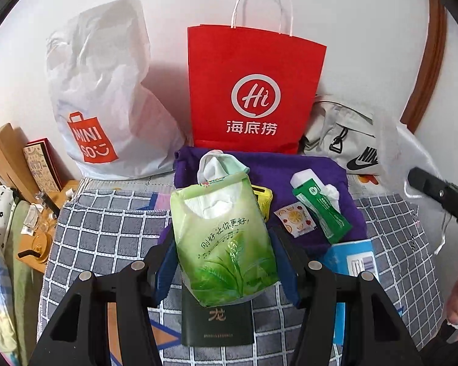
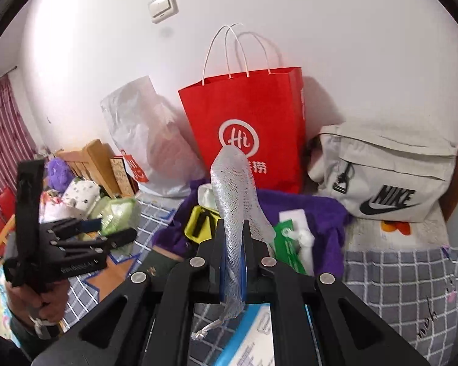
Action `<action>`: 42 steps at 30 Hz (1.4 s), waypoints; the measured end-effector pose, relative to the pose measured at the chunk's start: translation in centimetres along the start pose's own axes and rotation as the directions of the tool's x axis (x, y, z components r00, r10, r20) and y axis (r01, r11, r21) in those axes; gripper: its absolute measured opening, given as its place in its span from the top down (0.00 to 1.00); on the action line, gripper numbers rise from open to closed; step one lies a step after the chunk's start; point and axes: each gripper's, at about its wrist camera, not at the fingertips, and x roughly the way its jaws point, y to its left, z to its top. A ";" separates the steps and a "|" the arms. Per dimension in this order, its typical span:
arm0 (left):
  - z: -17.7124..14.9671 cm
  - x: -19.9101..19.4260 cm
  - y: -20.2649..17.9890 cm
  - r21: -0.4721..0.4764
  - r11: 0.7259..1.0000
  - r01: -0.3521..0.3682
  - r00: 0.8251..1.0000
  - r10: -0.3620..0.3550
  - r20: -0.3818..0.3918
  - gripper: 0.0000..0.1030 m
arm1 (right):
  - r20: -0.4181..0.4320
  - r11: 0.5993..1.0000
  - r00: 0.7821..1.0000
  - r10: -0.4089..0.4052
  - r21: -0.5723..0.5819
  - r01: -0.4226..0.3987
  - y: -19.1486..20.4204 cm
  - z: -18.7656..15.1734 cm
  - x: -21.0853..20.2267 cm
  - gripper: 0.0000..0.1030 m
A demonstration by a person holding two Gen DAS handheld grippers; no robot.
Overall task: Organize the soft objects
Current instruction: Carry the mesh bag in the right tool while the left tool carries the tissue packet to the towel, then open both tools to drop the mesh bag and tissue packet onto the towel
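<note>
Left wrist view showed the left gripper [image 1: 226, 262] clamped on a green tissue pack [image 1: 223, 238], light and squashy, best squeezed mid-body. At 12 o'clock stood the red paper bag [image 1: 253, 91]. Right gripper [image 2: 233, 262] pinched limp silver mesh [image 2: 233, 201], easily slipping.

White wall [image 2: 320, 30], light switch [image 2: 163, 6], red striped curtain [image 2: 3, 122], wooden headboard [image 2: 91, 155].

Both fisheye cameras ride just behind their tongs, tilted down over the bed toward the wall. The left view faces the red paper bag [image 1: 256, 91] squarely at twelve o'clock, near. The right view looks from farther right (left tongs [image 2: 107, 231] at nine o'clock). Both share that bag and the purple cloth [image 1: 308, 167].
</note>
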 end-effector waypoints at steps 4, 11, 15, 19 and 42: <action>0.9 1.3 -0.1 0.008 1.000 0.001 1.000 -0.001 -0.005 0.46 | 0.010 1.000 1.000 0.003 0.005 -0.003 -0.7 1.5 1.1 0.93; 1.3 4.5 -0.3 0.015 1.000 0.001 0.999 -0.001 -0.046 0.46 | -0.009 0.999 1.000 0.019 0.034 -0.019 -2.4 2.0 4.0 0.93; 1.6 6.4 -0.4 0.021 1.000 -0.004 0.997 0.005 -0.076 0.46 | -0.046 0.999 0.999 0.028 0.045 -0.026 -3.1 1.4 6.1 0.93; 2.4 8.0 -1.1 0.029 1.000 0.007 0.996 -0.004 -0.084 0.46 | -0.084 0.999 0.996 0.015 0.047 -0.011 -4.0 1.3 7.7 0.93; 3.5 15.1 -3.8 0.069 0.996 0.047 0.988 -0.036 -0.153 0.45 | -0.242 0.994 0.967 -0.077 0.054 0.093 -7.7 -0.9 14.6 0.93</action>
